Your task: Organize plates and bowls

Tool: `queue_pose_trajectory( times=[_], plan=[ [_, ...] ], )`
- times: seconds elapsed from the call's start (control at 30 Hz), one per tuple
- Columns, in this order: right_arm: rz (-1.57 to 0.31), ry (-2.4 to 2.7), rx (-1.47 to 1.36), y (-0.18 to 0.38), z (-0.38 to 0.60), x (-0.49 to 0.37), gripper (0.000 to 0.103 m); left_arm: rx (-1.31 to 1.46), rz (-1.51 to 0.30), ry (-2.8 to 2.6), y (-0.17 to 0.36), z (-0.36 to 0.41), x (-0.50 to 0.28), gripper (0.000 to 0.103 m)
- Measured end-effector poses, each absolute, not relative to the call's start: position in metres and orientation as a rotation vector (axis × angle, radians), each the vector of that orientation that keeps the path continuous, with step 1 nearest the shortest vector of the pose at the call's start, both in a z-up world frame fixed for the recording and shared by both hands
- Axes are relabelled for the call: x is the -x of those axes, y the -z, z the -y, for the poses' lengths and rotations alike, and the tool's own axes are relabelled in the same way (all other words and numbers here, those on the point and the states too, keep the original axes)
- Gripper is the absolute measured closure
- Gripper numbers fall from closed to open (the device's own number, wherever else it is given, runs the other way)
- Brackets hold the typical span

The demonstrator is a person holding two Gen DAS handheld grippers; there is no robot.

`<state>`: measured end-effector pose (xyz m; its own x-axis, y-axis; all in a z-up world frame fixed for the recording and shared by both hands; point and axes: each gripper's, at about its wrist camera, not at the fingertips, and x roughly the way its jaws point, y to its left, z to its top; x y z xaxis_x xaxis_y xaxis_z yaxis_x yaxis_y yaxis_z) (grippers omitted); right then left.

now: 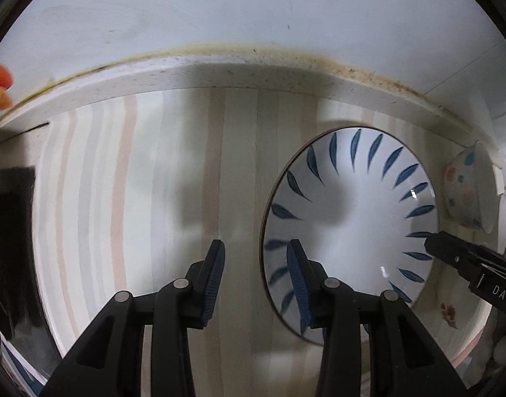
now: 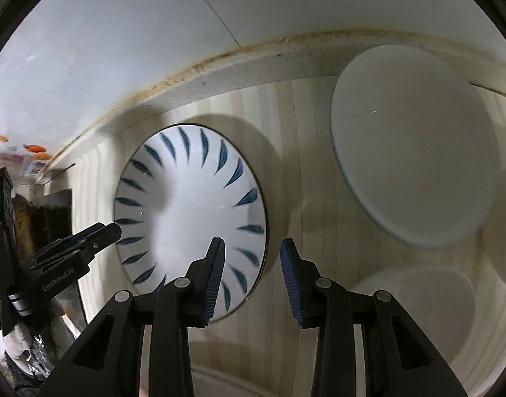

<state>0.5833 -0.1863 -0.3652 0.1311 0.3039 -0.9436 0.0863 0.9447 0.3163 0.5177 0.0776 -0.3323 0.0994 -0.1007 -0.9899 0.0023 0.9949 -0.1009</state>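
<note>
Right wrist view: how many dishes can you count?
3: a blue-leaf bowl at left, a plain white plate upper right, another white dish lower right; more may be hidden.

Each gripper, left (image 1: pixel 256 278) and right (image 2: pixel 253 278), has 2 black plastic fingers (image 1: pixel 206 284) with ribbed blue pads and round silver pins; white "GenRobot.AI" lettering marks 1 body.

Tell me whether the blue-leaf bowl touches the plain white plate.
Apart. The right wrist view shows bare striped table between the bowl and the plate.
</note>
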Motion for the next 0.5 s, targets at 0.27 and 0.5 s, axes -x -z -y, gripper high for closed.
queue_pose_trajectory(
  times=[0.27, 0.5],
  plan=[
    [-1.438, -0.132, -0.238, 0.384, 0.178, -0.597, 0.089, 0.063, -1.458, 0.136, 0.345, -0.066, -0.52, 0.08],
    [-1.416, -0.145, -0.244, 0.379, 0.18, -0.59, 0.09, 0.055, -1.445, 0.128, 0.331, -0.066, -0.507, 0.08]
  ],
)
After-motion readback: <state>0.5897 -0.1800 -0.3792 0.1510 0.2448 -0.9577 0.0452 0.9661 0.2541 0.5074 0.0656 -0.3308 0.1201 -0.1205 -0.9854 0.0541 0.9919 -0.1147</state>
